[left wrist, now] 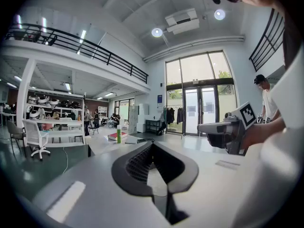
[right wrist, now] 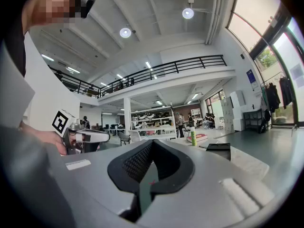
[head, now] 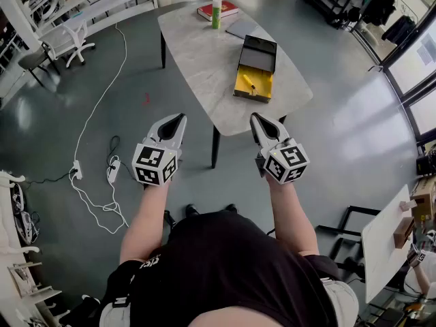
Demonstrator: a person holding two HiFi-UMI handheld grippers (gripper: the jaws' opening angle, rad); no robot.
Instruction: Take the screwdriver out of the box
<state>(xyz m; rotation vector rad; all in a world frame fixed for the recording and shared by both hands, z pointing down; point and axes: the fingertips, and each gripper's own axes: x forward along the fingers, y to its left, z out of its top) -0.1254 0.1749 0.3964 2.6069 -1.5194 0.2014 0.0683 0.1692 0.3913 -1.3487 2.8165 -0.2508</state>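
An open black box [head: 257, 67] with a yellow lining lies on the grey table [head: 197, 60], lid tipped back. A screwdriver [head: 249, 82] with a yellow handle rests inside it. Both grippers hang in the air short of the table's near edge, side by side and pointing roughly level. My left gripper [head: 180, 117] [left wrist: 152, 144] is shut with nothing in it. My right gripper [head: 254, 117] [right wrist: 153, 142] is also shut and empty. The right gripper view shows the box [right wrist: 218, 151] ahead on the right. Each gripper view shows the other gripper to the side.
A green bottle [head: 216, 12], a red book [head: 229, 7] and a flat grey pad [head: 242, 27] sit at the table's far end. A white cable [head: 95, 114] runs across the floor on the left, near a white chair [head: 76, 36] and shelves.
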